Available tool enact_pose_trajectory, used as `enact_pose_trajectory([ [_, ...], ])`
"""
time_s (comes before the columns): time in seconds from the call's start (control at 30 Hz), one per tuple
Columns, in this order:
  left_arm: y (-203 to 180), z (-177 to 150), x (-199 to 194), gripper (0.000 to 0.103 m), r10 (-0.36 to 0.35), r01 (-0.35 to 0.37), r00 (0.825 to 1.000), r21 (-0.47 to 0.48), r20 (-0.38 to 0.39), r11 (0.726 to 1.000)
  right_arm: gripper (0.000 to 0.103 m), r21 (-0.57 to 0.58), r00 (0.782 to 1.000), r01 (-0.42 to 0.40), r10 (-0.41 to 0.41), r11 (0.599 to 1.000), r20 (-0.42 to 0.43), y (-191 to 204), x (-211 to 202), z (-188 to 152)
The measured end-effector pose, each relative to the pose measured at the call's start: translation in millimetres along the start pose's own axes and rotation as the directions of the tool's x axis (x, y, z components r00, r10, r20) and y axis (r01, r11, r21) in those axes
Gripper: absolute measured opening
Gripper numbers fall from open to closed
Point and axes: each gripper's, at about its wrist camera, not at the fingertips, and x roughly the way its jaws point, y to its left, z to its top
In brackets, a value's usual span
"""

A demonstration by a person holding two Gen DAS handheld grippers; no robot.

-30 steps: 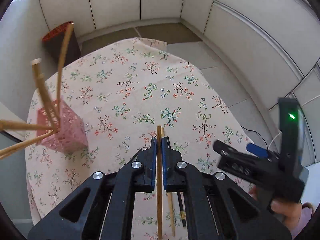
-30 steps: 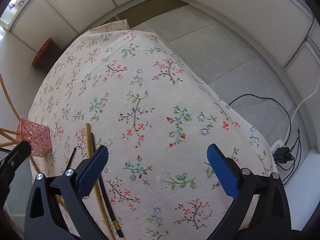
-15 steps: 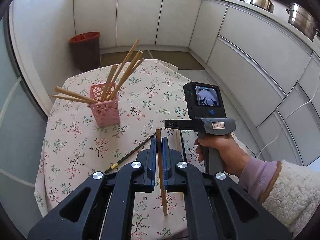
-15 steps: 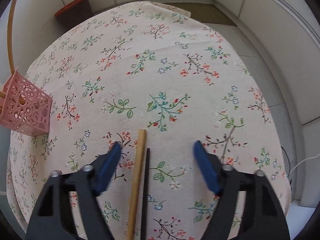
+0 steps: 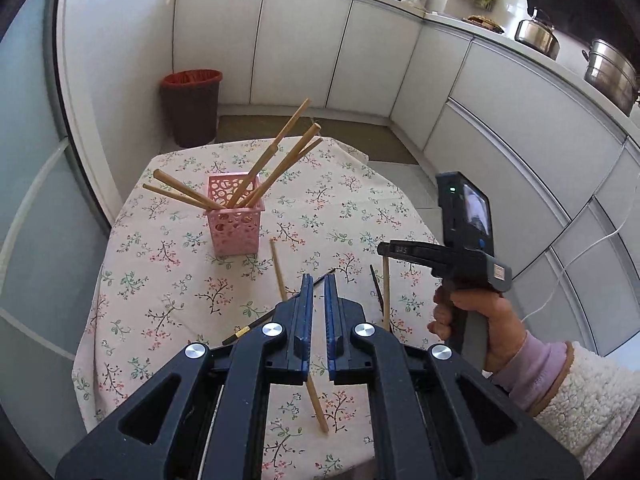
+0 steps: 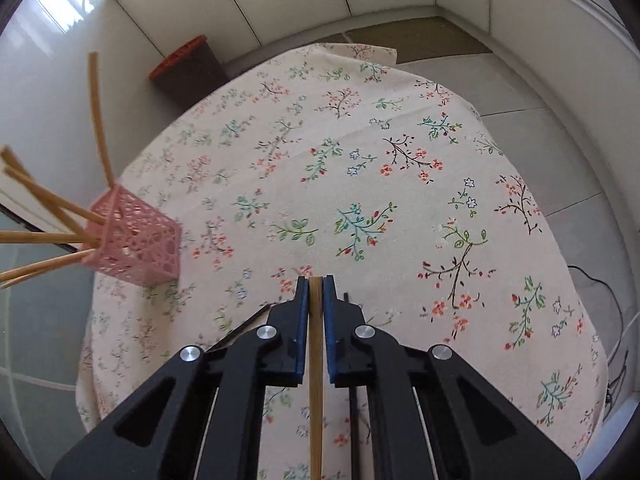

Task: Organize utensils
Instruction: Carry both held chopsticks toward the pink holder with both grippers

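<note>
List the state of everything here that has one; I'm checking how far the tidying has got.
Left tool: shut on the tilted chopstick.
Right tool: jaws have just been closing, now shut on the second chopstick.
Pink holder: upright, five wooden chopsticks leaning in it.
Black chopsticks: loose, flat on the tablecloth.

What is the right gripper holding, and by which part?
A wooden chopstick. The right gripper has just been closing its jaws, which now pinch the chopstick at its top end. The rest of the shaft runs down below them.
</note>
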Motion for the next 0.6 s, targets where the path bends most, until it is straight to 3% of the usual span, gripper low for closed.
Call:
enact_pose_trajectory([
  [0.2,6.1,-4.3,-16.9,0.006,-0.010,0.010,1.000,-0.023,0.012,1.000,0.008,-0.041,0.993,-0.082,0.085,0.996,0.083,1.3,-55.9,-23.8],
  [0.33,14.6,-5.3,0.7,0.006,-0.049,0.042,0.995,-0.077,-0.089,0.996,0.008,-0.036,0.993,-0.094,0.096,0.995,0.070,-3.6,-66.6,-38.6],
  [0.43,24.0,-20.8,52.6,0.014,-0.070,0.026,0.955,-0.156,-0.288,0.987,0.008,-0.032,0.992,-0.103,0.105,0.994,0.063,-7.2,-69.4,-43.0],
  [0.5,24.4,-39.4,93.6,0.015,-0.014,-0.054,0.912,-0.155,-0.409,0.987,0.008,-0.032,0.992,-0.098,0.100,0.995,0.073,-9.4,-70.9,-44.4],
  [0.6,21.2,-63.3,131.3,0.022,0.038,-0.122,0.868,-0.139,-0.495,0.983,0.008,-0.015,0.993,-0.098,0.099,0.995,0.065,-16.6,-66.8,-43.3],
])
